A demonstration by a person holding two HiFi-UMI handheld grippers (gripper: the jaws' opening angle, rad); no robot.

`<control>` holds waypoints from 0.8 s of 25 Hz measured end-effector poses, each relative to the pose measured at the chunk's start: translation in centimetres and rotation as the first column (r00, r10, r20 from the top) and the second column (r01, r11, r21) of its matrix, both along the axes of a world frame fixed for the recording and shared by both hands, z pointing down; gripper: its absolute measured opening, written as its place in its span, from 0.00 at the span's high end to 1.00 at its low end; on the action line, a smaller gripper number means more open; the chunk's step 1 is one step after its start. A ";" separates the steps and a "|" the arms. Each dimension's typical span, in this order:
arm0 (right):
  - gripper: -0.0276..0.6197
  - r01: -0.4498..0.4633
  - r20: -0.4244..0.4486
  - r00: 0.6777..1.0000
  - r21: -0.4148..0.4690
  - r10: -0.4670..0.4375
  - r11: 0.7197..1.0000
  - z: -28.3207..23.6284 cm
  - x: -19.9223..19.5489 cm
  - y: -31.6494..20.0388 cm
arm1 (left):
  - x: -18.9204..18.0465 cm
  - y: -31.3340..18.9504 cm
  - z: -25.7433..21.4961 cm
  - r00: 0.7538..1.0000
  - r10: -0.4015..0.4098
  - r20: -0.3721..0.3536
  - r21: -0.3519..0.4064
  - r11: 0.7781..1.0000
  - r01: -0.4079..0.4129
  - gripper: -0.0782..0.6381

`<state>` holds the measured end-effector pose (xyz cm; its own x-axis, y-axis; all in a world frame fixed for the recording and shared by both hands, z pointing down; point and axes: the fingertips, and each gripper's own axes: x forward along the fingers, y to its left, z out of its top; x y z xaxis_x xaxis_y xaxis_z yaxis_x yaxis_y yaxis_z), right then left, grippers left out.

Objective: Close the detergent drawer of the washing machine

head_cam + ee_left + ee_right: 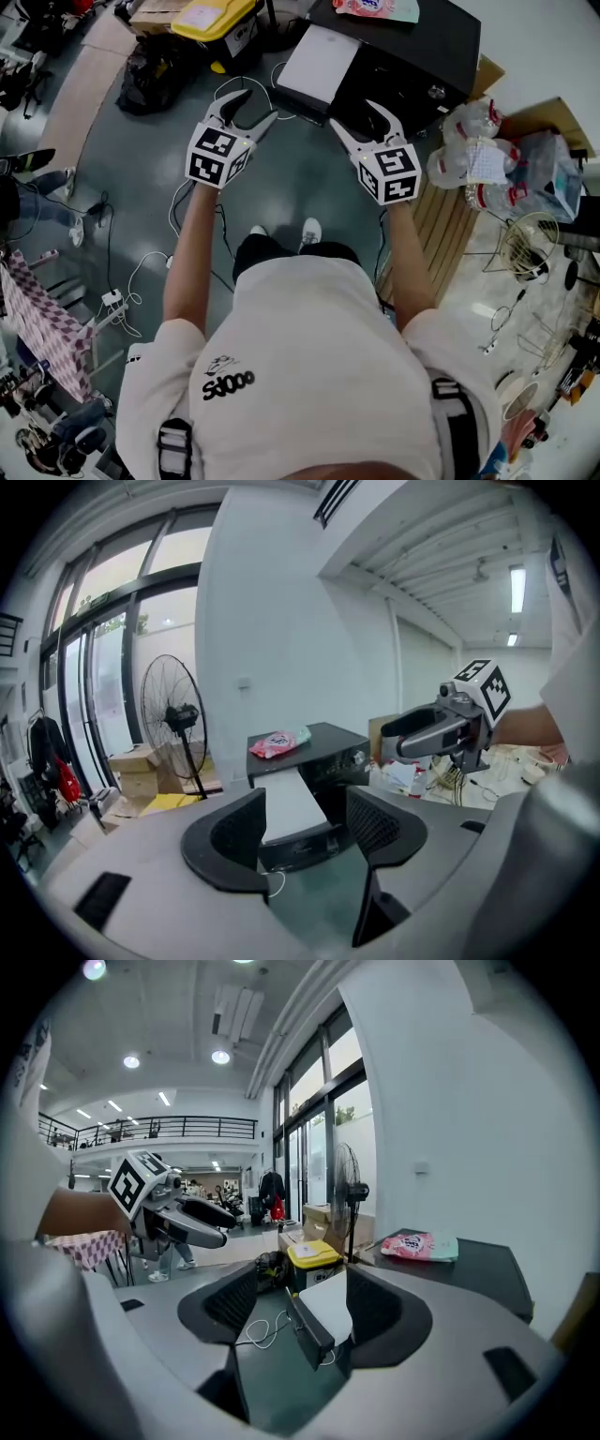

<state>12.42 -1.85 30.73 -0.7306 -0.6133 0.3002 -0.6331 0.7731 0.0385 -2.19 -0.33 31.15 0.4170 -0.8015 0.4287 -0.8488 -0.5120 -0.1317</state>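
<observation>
Here, our left gripper and right gripper both hold their jaws apart, gripping nothing. The drawer juts from the washer at 12 o'clock, between them, long axis running 1 to 7; we judge neither gripper clearly nearer its front.

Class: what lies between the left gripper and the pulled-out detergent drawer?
Nothing solid: the head view shows only floor with a white cable between left gripper and detergent drawer.
</observation>
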 end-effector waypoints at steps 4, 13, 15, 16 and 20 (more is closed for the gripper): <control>0.55 -0.033 0.017 0.999 -0.054 0.034 0.998 2.6 -1.5 -1.0 | -1.7 -1.7 2.4 1.000 0.014 0.010 0.013 1.000 -0.015 0.51; 0.55 -0.244 0.020 0.969 -0.083 0.246 0.966 8.7 -4.9 -5.3 | -6.5 -7.6 9.5 0.991 0.134 -0.014 -0.025 0.991 -0.134 0.51; 0.55 -0.289 0.011 0.957 -0.092 0.291 0.953 10.5 -5.6 -6.3 | -7.6 -8.9 11.5 0.985 0.172 -0.006 -0.037 0.984 -0.172 0.51; 0.55 -0.311 0.002 0.950 -0.094 0.313 0.946 11.2 -5.8 -6.7 | -7.9 -9.6 12.3 0.981 0.192 -0.001 -0.043 0.980 -0.192 0.51; 0.55 -0.386 -0.041 0.922 -0.125 0.384 0.914 14.6 -5.9 -7.6 | -8.3 -11.7 15.3 0.965 0.263 -0.001 -0.079 0.962 -0.262 0.51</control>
